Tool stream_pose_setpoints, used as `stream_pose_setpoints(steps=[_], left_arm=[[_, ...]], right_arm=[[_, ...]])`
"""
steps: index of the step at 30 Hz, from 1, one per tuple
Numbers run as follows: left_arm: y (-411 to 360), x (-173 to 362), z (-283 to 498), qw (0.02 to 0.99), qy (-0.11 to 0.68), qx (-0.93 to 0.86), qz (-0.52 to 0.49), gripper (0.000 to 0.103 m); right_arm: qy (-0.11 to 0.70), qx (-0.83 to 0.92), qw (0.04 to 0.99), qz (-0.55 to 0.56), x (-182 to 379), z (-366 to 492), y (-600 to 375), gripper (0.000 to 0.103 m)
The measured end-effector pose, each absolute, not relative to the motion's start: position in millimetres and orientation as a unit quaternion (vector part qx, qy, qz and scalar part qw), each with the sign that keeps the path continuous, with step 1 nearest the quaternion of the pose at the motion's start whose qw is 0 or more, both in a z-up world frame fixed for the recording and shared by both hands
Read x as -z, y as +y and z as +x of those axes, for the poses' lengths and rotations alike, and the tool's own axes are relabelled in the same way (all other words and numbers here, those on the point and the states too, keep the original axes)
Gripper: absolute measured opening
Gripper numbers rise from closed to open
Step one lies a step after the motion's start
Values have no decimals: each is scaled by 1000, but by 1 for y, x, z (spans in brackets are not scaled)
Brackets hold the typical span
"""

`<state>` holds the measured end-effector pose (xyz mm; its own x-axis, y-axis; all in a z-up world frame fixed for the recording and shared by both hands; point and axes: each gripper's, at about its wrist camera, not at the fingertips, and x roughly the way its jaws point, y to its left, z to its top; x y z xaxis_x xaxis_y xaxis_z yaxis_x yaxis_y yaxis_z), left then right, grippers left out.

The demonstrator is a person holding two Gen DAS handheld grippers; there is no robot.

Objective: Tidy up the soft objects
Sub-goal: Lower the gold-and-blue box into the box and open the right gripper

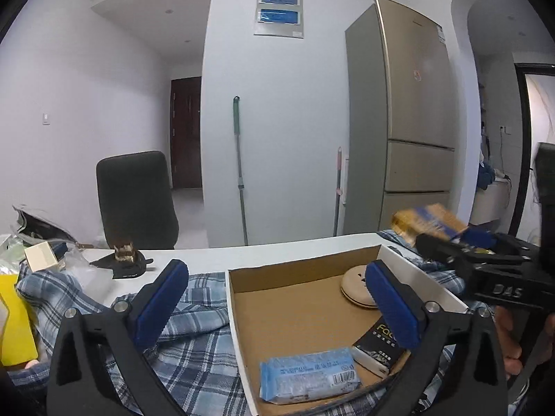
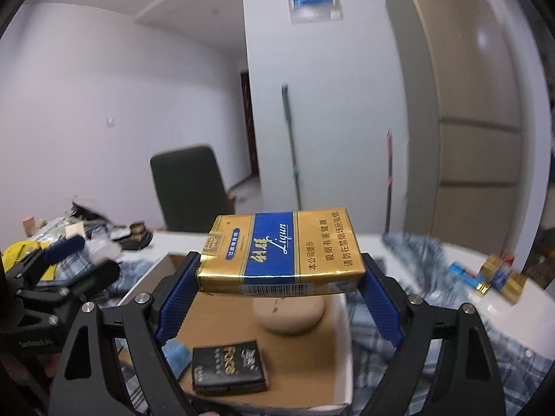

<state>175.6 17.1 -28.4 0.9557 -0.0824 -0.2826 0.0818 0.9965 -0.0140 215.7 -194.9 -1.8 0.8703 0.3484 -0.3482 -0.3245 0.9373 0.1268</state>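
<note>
A shallow cardboard box (image 1: pixel 301 261) lies on a blue plaid cloth (image 1: pixel 194 329). Inside it are a blue tissue pack (image 1: pixel 308 372), a black packet (image 1: pixel 381 346) and a round beige case (image 1: pixel 357 287). My left gripper (image 1: pixel 275 270) hovers open over the box's left side with nothing between its blue pads. My right gripper (image 2: pixel 281 261) is shut on a gold and blue cigarette pack (image 2: pixel 281 253), held flat above the box (image 2: pixel 343 346), over the beige case (image 2: pixel 288 315) and the black packet (image 2: pixel 229 369). The left wrist view shows that pack (image 1: pixel 428 220) at the right.
Several loose gold and blue packs (image 2: pixel 499 274) lie on the white table at the right. Clutter and a yellow bag (image 1: pixel 14 319) fill the left end. A dark chair (image 1: pixel 135 197) stands behind the table, with a mop (image 1: pixel 239 166) and a fridge (image 1: pixel 412 121) beyond.
</note>
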Motion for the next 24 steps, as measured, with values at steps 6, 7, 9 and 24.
stream_pose_setpoints(steps=[6,7,9,24], left_arm=[[16,31,175,988,146,47,4,103],[16,31,175,989,144,45,3,103],[15,32,174,989,143,45,2,103],[17,16,173,987,151,42,-20,103]], right_arm=[[280,-207,937,20,16,235,-188,87],[285,-208,935,15,19,236,-186,87],[301,-218,928,5,25,238,-180,87],[284,-214,935,8,11,231,-185,99]])
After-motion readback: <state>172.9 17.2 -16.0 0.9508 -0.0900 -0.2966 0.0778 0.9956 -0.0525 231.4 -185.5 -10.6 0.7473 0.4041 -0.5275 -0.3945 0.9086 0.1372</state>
